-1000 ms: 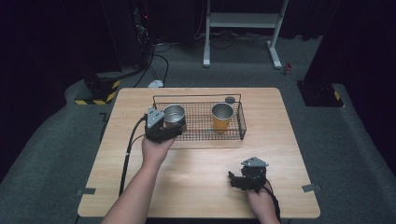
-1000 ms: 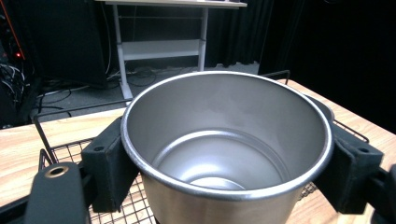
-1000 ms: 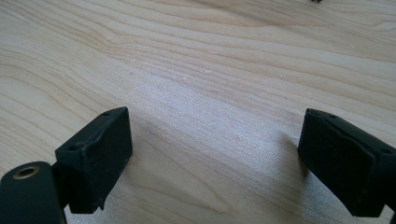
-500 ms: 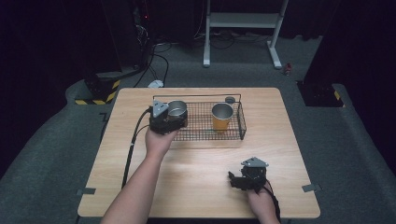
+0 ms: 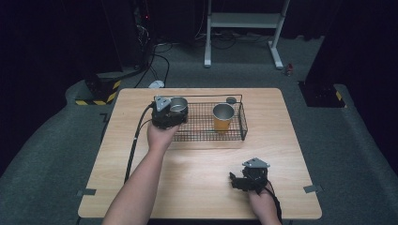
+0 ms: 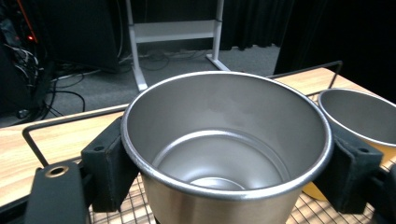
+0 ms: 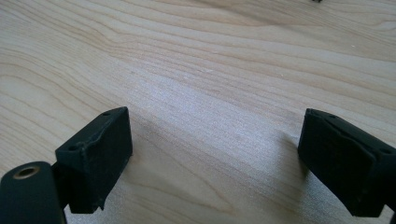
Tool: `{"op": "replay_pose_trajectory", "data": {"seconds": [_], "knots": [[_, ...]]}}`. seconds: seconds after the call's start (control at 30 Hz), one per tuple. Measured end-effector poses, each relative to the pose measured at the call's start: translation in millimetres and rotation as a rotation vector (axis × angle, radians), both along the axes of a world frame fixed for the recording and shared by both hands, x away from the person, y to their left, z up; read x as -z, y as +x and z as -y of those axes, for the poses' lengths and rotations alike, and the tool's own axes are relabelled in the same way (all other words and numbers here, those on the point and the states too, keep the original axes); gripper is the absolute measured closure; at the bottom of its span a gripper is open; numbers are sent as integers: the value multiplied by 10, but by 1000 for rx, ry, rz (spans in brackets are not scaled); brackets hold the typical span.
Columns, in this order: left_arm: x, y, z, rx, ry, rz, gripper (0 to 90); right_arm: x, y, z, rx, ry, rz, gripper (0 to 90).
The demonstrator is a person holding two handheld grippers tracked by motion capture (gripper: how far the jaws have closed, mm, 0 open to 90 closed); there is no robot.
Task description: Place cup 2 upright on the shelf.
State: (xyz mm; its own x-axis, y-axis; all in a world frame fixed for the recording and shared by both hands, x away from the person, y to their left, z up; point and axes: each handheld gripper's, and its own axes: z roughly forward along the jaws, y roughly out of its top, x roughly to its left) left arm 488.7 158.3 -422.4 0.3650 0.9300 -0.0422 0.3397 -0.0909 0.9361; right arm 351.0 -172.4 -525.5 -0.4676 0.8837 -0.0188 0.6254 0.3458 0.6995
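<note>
A: What sits at the left end of the wire basket (image 5: pixel 244 123)?

B: The left gripper (image 5: pixel 170 114), its pads (image 6: pixel 109 163) pinching a steel cup (image 6: pixel 226 149) from both sides, upright over the mesh.

A: And to the right?

B: An orange cup (image 5: pixel 223 117) stands in the basket's right half. By the tabletop's (image 5: pixel 197 173) near right corner, the right gripper (image 5: pixel 245 179) rests, jaws spread and empty.
</note>
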Motion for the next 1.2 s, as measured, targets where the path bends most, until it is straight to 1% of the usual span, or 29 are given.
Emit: {"op": "replay_pose_trajectory", "data": {"seconds": [0.07,0.17,0.23,0.27,0.33,0.43,0.47,0.6,0.67,0.77,0.97,1.0,1.07,1.1,1.2], "knots": [[20,26,-6,-2,-7,-2,190,0,0,0,0,0,1,99],[63,60,6,-14,9,-7,190,0,0,0,0,0,0,99],[78,93,8,-12,5,-32,190,0,0,0,0,0,0,99],[84,110,9,-8,11,-37,189,0,-2,-1,-1,0,0,99],[97,135,20,-4,11,-43,189,0,-5,-2,0,1,-2,99],[111,176,30,-2,2,-73,189,0,-5,-2,0,1,-2,99],[116,187,35,-1,8,-79,189,-1,-5,-3,0,2,-3,99],[155,231,64,14,11,-114,189,-1,-8,-3,-1,2,-3,99],[180,244,76,9,20,-126,188,-1,-8,-3,-1,2,-3,99],[224,268,96,2,12,-156,189,-1,-9,-3,-2,2,-3,99],[283,291,129,-2,37,-171,188,0,-11,-5,-2,4,-4,98],[292,292,137,-4,32,-177,188,0,-11,-5,-2,4,-4,99],[304,295,139,1,45,-188,188,-1,-11,-6,-2,4,-4,99],[314,298,144,1,44,-192,188,0,-11,-5,-3,4,-3,99],[340,309,146,4,52,-219,188,0,-12,-4,-4,2,-3,99]]}}
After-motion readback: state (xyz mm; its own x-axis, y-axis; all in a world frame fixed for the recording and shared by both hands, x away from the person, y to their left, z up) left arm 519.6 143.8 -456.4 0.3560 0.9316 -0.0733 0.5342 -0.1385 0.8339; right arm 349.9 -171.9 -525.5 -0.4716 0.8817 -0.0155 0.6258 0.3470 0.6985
